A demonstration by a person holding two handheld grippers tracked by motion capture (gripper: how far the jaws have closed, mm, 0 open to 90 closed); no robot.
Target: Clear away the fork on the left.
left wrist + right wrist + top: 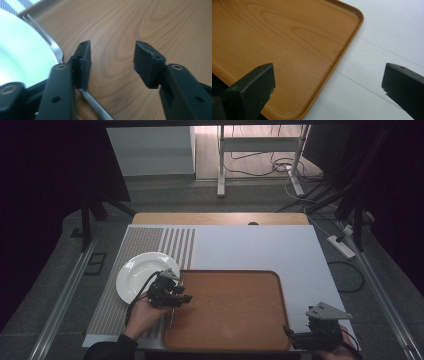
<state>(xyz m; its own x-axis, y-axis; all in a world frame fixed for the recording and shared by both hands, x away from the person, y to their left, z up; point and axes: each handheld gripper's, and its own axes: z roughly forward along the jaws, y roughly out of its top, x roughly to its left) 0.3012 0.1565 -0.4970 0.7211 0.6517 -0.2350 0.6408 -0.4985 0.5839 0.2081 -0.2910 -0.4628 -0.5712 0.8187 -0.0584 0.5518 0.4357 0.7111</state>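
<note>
A brown wooden tray (pixel 235 310) lies at the front middle of the white table top. Left of it, touching its left rim, sits a white plate (pixel 140 272). A metal fork (pixel 53 47) lies along the tray's left side beside the plate (pixel 20 50), tines away from me. My left gripper (pixel 186 298) hovers open just above the tray (pixel 150 22); the fork's handle runs under its left jaw, and nothing is between the jaws (pixel 112 50). My right gripper (pixel 295 336) is wide open at the tray's near right corner (pixel 274 32), holding nothing (pixel 329 82).
The white mat (pixel 260 250) has a grey striped zone (pixel 150 245) at its left, under the plate. A wooden table edge (pixel 220 218) runs behind it. On the floor beyond are stand legs (pixel 220 170), cables and a power strip (pixel 341 246).
</note>
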